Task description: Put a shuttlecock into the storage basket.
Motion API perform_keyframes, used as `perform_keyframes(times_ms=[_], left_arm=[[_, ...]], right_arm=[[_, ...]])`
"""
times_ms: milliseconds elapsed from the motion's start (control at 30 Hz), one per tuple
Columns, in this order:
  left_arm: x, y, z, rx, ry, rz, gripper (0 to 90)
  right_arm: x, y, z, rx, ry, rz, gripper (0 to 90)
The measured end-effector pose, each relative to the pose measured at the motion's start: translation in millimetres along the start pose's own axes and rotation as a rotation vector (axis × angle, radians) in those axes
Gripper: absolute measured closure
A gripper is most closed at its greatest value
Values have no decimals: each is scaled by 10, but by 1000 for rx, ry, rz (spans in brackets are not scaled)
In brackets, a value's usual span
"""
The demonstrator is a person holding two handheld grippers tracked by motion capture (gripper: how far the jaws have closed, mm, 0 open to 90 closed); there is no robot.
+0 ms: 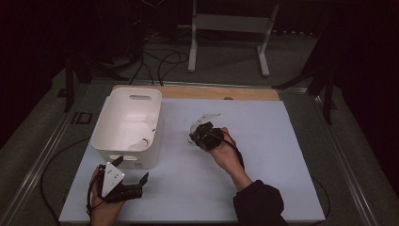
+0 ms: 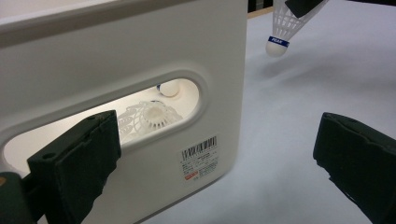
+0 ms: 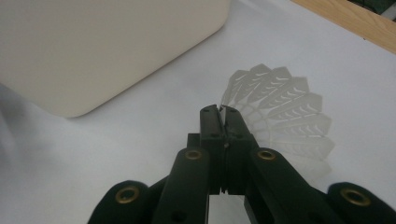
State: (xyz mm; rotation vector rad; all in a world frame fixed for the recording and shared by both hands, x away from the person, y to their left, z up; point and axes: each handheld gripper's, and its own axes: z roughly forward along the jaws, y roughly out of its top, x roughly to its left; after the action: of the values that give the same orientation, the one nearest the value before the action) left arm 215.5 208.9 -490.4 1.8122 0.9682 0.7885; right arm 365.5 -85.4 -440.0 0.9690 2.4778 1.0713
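A white plastic shuttlecock [image 1: 207,117] [image 3: 285,116] with a blue-banded cork [image 2: 279,44] hangs just above the pale mat, near the table's middle. My right gripper [image 1: 201,125] [image 3: 223,112] is shut on the edge of its skirt. To its left stands a white bin [image 1: 141,159] [image 2: 140,46] [image 3: 93,46]. Through the bin's handle slot I see a shuttlecock [image 2: 152,114] lying inside and the cork of another [image 2: 169,88]. My left gripper [image 1: 131,169] [image 2: 219,135] rests by the bin's near corner, open wide, with nothing between its fingers.
The pale mat [image 1: 263,155] covers the table, with bare room to the right of the bin and in front of it. A wooden strip [image 1: 221,92] runs along the far edge. Beyond it stand a white frame [image 1: 230,28] and floor cables [image 1: 160,61].
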Motion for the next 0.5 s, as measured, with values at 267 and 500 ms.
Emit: perform_keyframes(times_ms=[267,500], left_arm=[[0,0,2,4,-2,2,13],[0,-1,1,2,-1,1,13]], right_arm=[[5,15,3,-8,-4,5,891],[-2,23,3,-11,-9,8,891]])
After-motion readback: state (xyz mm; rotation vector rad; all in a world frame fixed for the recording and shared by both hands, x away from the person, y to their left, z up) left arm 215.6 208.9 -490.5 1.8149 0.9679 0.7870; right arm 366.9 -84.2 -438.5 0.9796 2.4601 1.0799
